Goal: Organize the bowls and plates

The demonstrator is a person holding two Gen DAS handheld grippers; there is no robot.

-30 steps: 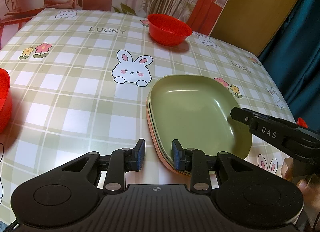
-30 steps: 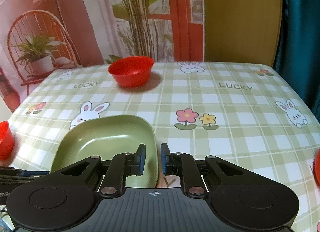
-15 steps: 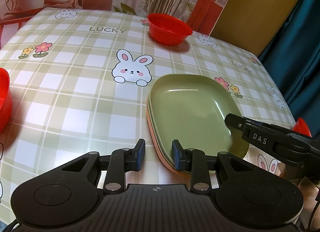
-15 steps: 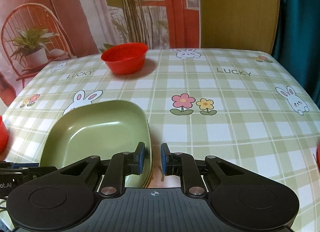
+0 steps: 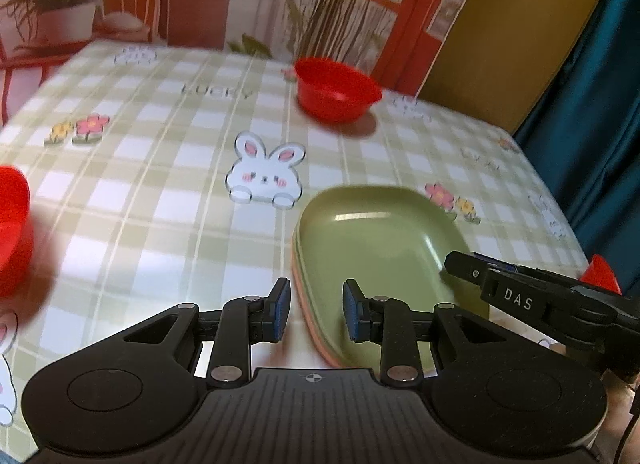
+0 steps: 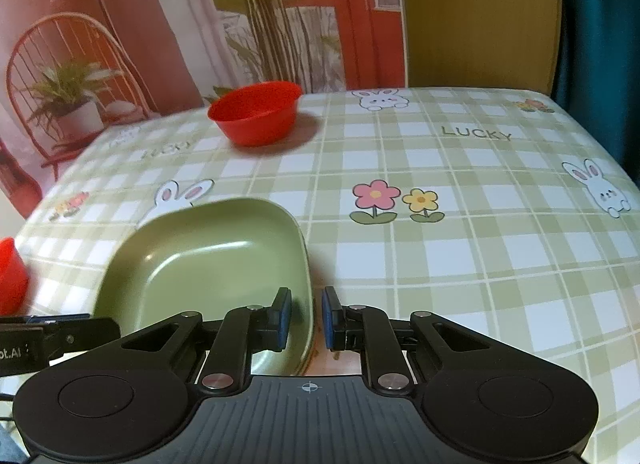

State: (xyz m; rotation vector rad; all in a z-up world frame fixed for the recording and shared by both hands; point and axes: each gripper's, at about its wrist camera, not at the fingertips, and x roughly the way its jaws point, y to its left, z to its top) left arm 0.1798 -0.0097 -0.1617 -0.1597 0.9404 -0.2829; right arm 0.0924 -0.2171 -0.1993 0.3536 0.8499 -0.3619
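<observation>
Between the blue pads of both grippers sits the rim of the plate stack [image 5: 372, 248], the right gripper [image 6: 307, 318] clamped on its right edge, the left gripper [image 5: 316, 310] straddling its left edge, contact unclear, on the checked tablecloth [image 6: 440, 264], a red bowl [image 6: 256, 112] well beyond.

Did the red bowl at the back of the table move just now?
No. The red bowl sits in the same spot as before, just right of the printed LUCKY word.
</observation>
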